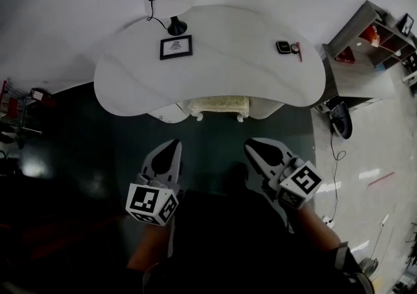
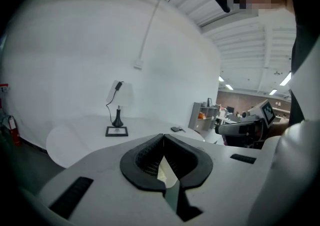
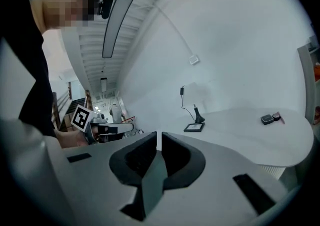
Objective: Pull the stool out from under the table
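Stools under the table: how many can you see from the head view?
1. A cream stool sits tucked under the table's near edge, midway along it. The table may hide others.

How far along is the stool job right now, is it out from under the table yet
Done: nothing yet. The stool sits tucked under the table, with only its cushioned front edge showing. In hand: the left tongs and right tongs are both shut and empty, held over the floor short of the stool. Left: reach the stool, take hold of it and pull it clear.
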Motion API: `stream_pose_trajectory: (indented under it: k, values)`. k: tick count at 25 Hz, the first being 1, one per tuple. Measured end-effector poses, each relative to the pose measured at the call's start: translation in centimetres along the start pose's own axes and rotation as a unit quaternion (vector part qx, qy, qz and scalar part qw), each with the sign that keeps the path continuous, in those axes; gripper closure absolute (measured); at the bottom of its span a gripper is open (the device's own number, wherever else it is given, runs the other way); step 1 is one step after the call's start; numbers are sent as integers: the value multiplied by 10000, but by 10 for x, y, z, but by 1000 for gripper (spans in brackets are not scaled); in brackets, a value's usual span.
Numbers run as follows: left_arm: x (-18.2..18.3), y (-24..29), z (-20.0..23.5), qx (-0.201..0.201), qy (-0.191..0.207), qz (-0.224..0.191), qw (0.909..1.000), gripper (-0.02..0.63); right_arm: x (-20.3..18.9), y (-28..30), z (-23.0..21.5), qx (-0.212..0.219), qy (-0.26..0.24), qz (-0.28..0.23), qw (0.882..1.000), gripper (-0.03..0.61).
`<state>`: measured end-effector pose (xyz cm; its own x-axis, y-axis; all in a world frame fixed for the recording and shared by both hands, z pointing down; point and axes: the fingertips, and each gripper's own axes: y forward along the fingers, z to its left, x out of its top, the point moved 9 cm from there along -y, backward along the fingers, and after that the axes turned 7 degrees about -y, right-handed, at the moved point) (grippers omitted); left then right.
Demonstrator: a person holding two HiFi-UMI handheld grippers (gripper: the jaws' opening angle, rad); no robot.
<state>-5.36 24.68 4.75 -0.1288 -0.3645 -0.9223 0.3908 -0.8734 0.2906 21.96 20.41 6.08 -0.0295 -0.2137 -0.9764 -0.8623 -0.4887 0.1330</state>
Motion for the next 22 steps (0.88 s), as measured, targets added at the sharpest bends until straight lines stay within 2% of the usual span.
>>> stream_pose_trajectory:
  k: [5,11,15,18,22]
  values:
    - [-1,46,-22,178,-124,-130,9997,600,-9,-3,-54,276,-8,254,9993,560]
    - [-10,69,-23,159,-257,-107,9995,600,-6,12,-76,307,-62,213,9993,560]
    - [-23,68,-11,70,-129,-126,9998,600,-14,25,-76,237,-173,204,9994,560]
    - [-41,70,4,-10,-138,-61,9999,600,-33,33,-78,204,-288,420,9985,558]
    - [-71,81,30,110,-230,60,9997,600,-64,47,-89,149,-310,585,9977,560]
